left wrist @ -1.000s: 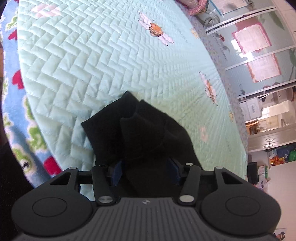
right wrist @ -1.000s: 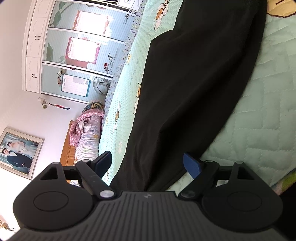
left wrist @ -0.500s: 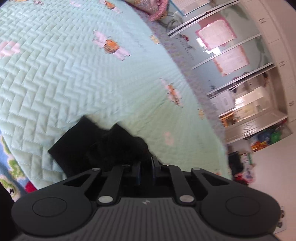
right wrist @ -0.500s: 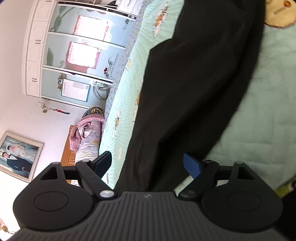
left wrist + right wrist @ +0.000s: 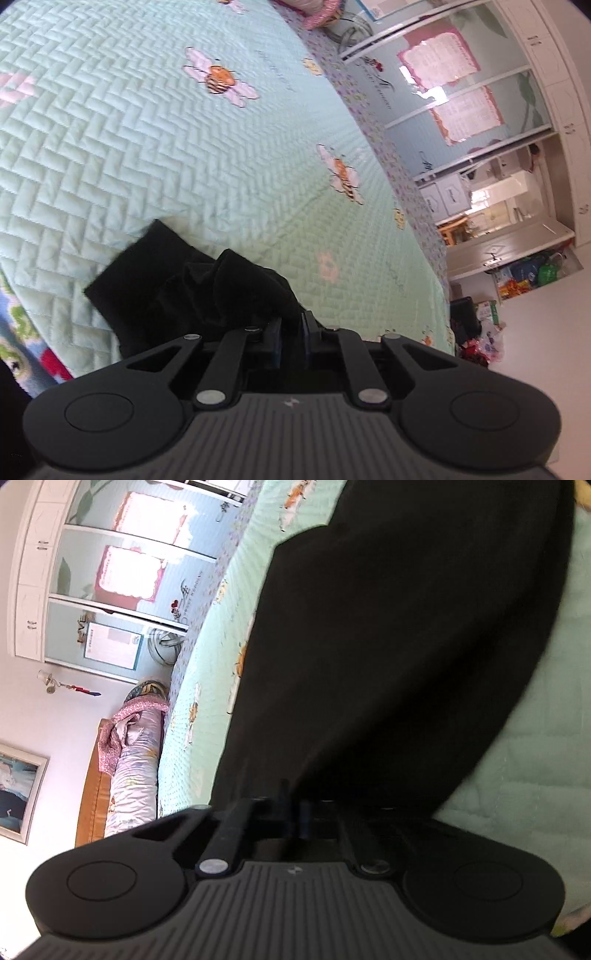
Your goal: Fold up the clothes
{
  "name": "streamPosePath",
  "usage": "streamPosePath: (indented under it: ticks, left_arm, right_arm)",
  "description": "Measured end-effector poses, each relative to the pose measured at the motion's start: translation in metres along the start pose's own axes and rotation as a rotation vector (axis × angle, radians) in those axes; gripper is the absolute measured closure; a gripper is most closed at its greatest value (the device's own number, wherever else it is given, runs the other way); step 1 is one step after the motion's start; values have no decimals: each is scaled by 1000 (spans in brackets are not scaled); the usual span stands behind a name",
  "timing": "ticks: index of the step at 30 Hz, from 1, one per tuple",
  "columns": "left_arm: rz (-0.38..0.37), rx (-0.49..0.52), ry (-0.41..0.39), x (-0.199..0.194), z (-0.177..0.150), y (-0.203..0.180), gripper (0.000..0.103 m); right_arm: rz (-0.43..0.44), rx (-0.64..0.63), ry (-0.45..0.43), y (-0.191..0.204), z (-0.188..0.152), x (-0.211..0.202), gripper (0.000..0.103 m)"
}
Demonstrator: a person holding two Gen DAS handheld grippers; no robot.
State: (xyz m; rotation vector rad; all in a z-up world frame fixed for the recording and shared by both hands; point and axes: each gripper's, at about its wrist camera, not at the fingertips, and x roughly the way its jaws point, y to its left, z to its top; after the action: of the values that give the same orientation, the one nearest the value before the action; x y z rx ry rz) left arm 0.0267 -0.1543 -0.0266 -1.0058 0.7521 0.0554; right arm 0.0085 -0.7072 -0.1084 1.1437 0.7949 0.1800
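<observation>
Both grippers closing since earlier frame: left gripper (image 5: 291, 332) pinching black garment (image 5: 192, 291), right gripper (image 5: 293, 812) pinching its edge at 6 o'clock on bed (image 5: 129, 129); lifting for fold next.

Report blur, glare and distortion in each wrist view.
Left wrist view: fisheye curves the quilted bedspread; glare blows out the wardrobe doors; black garment shows few folds. Right wrist view: motion-smeared garment edge, near-featureless black; washed-out panels.
</observation>
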Motion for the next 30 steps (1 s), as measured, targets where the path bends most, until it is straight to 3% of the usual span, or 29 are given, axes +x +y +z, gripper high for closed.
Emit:
streamPosePath:
  ticks: [8, 13, 19, 20, 25, 27, 30]
  left_arm:
    - [-6, 26, -36, -24, 5, 3, 93]
    - [-25, 45, -55, -44, 8, 5, 93]
    - [19, -80, 5, -31, 2, 36, 91]
    - [25, -103, 11, -29, -1, 41, 89]
    - [18, -166, -6, -24, -11, 49, 42]
    - [23, -160, -14, -21, -12, 45, 35]
    - [14, -158, -6, -8, -10, 43, 35]
  right_arm:
    - [160, -57, 32, 19, -6, -26, 100]
    - [161, -48, 62, 16, -9, -33, 100]
    - [106, -24, 84, -2, -15, -28, 100]
    - [100, -25, 88, -3, -15, -28, 100]
    - [88, -21, 101, -5, -11, -29, 100]
    - [87, -23, 102, -4, -12, -29, 100]
    - [85, -21, 104, -4, -14, -28, 100]
